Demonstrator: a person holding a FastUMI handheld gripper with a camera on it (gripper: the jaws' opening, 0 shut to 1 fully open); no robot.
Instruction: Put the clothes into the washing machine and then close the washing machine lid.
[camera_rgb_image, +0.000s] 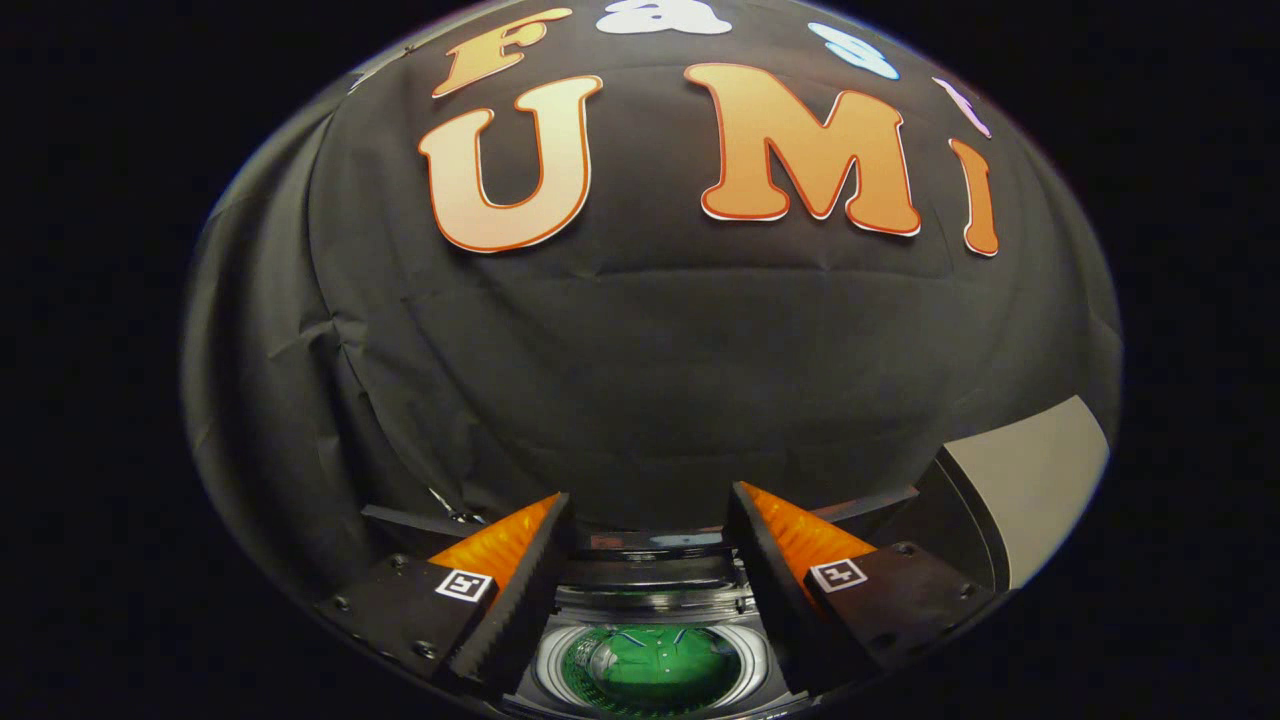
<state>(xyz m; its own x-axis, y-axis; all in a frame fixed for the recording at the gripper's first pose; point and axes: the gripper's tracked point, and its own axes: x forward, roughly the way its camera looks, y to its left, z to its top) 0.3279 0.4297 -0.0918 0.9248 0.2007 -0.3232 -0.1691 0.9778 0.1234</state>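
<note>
The gripper (648, 510) is held high above a top-loading washing machine (650, 600), looking forward at the booth's black cloth wall (640, 380) while the machine sits low in the scene, between and beneath the jaws. The jaws stand wide open, with a broad gap between their ridged inner faces, and they hold nothing; no cloth touches either one. In that gap, on the near side, lies the machine's round drum opening (650, 668), ringed by a pale metallic rim. Inside the drum rests a green garment (655, 662), lying fairly flat, with thin light lines on it toward its far edge that look like a collar or trim, though the detail is too small to be sure. The garment is well below the jaws and apart from them, sitting roughly centred between the left and right fingers. The drum is uncovered. Just beyond it, toward the far side, runs the dark top panel of the machine, with a glossy dark strip (655, 545) that catches a pale reflection; whether that strip is the raised lid or a control panel cannot be told from here. To the right of the right finger, a dark slanted edge runs up beside a light grey surface (1035, 480), near the machine, whose nature is unclear. Behind the left finger a thin dark bar (410, 520) lies against the cloth wall.
</note>
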